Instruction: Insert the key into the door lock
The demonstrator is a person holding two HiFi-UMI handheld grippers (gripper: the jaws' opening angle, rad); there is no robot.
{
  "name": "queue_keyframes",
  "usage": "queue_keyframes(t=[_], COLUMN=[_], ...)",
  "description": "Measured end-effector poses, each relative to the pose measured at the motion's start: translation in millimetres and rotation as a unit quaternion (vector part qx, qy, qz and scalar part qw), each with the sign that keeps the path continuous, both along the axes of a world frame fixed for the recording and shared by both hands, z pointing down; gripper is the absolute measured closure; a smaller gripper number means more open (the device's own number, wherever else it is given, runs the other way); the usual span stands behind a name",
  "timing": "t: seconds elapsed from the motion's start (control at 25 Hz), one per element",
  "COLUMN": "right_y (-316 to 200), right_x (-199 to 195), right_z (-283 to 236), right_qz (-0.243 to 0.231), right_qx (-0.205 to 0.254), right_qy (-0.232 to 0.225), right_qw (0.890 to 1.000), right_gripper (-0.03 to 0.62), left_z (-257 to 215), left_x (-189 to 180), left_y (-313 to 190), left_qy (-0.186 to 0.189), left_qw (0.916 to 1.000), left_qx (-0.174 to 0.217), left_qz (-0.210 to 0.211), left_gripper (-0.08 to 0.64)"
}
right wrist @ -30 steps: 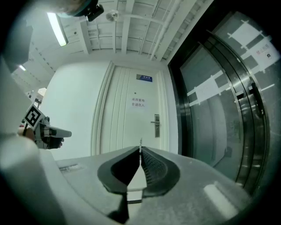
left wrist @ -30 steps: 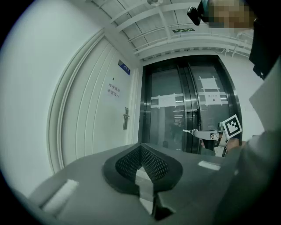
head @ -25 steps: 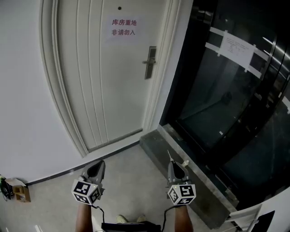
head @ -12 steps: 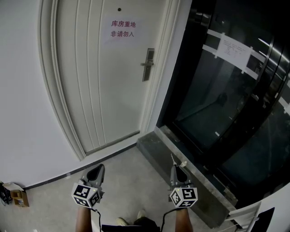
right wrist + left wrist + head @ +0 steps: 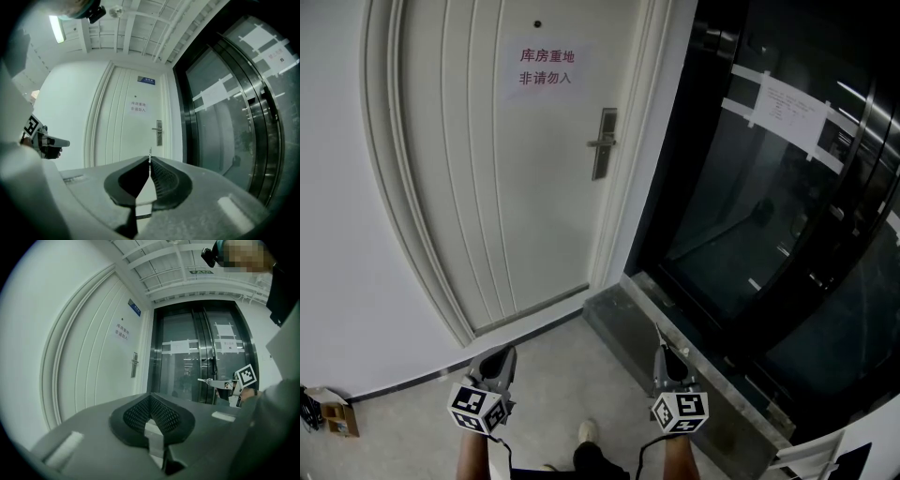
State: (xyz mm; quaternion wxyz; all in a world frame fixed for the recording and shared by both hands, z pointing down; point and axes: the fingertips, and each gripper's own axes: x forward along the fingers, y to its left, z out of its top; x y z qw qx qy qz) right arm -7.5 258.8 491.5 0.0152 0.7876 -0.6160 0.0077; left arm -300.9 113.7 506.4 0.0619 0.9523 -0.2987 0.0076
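Key (image 5: 150, 154) pinched in the right gripper (image 5: 150, 162), fingers (image 5: 161, 176) closed tight on it, only a thin sliver of blade poking past the tips. Long axis running straight along the gripper's own line, held level, tip aimed forward at the door (image 5: 487, 187). Thin and upright as seen from the right gripper view, so probably held on edge.

Left gripper (image 5: 151, 397) alongside, fingers closed too, nothing between them. Just along for the ride, by the look of it.

Then a stretch of bare floor (image 5: 553, 347) ahead of both grippers.

Further out, door lock (image 5: 603, 142) on the right edge of the white door, well apart from the key tip. From the head view, ahead of the right gripper and a bit to the left; from the right gripper view, just above the tip and a touch right. Right gripper clearly nearer to it than the left. Lock plate upright, long axis vertical, lever sticking out to the left. Keyhole too small to make out.

Nothing inserted yet. Probably needs a straight carry forward plus a lift to lock height, key kept square to the plate.

Dark glass doors (image 5: 769, 216) off to the right beyond that.
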Motion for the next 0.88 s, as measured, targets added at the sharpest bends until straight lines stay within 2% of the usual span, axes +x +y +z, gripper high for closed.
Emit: queue_keyframes(t=[0.28,0.68,0.88], right_y=[-48,-90,-112], right_x=[52,135,162], right_z=[-4,3,7], right_qz=[-0.009,-0.022,-0.038], right_qx=[-0.001,-0.006,-0.006], right_qy=[0.005,-0.001,-0.005], right_qw=[1.0,1.0,0.999], right_gripper=[0.581,0.581,0.581], left_z=[-2,0,-3], left_x=[58,152,184], left_y=[-43,-82,-96], left_qy=[0.004,0.004,-0.002], left_qw=[1.0,1.0,1.0], left_qx=[-0.002,-0.007,0.0], left_qz=[-0.001,0.003,-0.002], left_gripper=[0.557,0.557,0.557])
